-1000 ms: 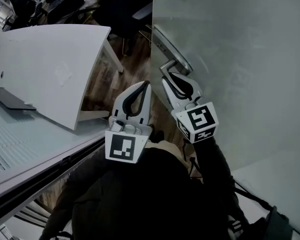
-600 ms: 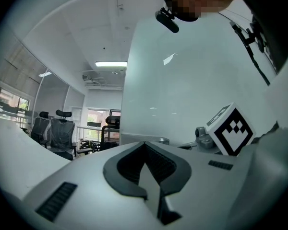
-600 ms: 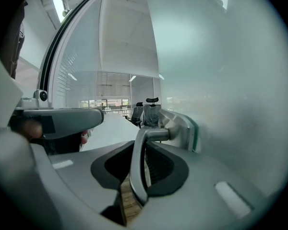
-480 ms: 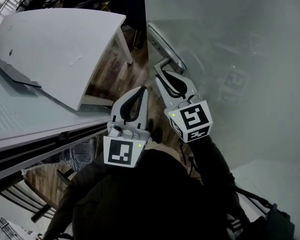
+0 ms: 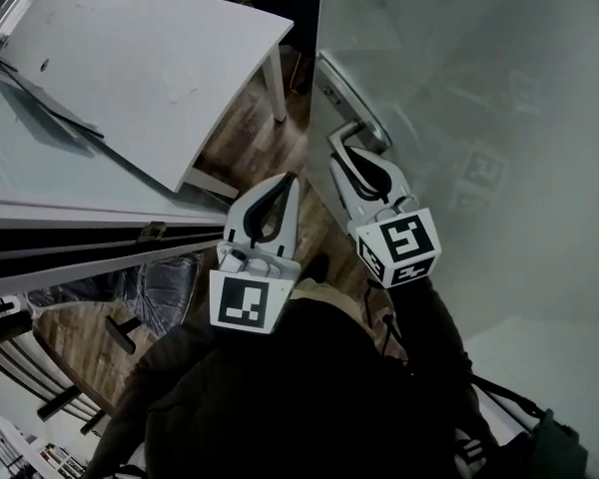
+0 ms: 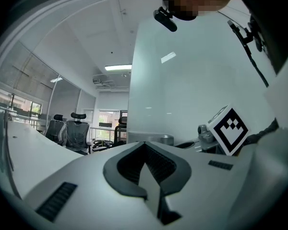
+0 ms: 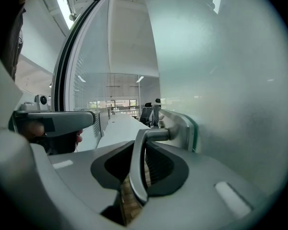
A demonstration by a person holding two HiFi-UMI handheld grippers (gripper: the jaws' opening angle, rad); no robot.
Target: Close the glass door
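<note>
The glass door (image 5: 479,118), frosted and pale, fills the right side of the head view, and its free edge is seen running down beside a strip of wooden floor (image 5: 250,143). A metal lever handle (image 5: 351,131) is mounted near that edge. The right tongs (image 5: 347,158) are closed on this lever. In the right gripper view the bent bar of the lever handle (image 7: 136,166) is caught between the dark pads, with the frosted pane (image 7: 225,80) just beyond on the right.

The left tongs (image 5: 288,180) are held alongside, just left of the right pair and clear of the door. In the left gripper view their pads are brought together at the tips (image 6: 145,146) with nothing gripped. The right pair's marker cube (image 6: 228,128) is seen beside them.

A white bench (image 5: 150,68) stands at the upper left, well apart from the door. What look like office chairs (image 6: 69,133) are made out dimly in the distance.
</note>
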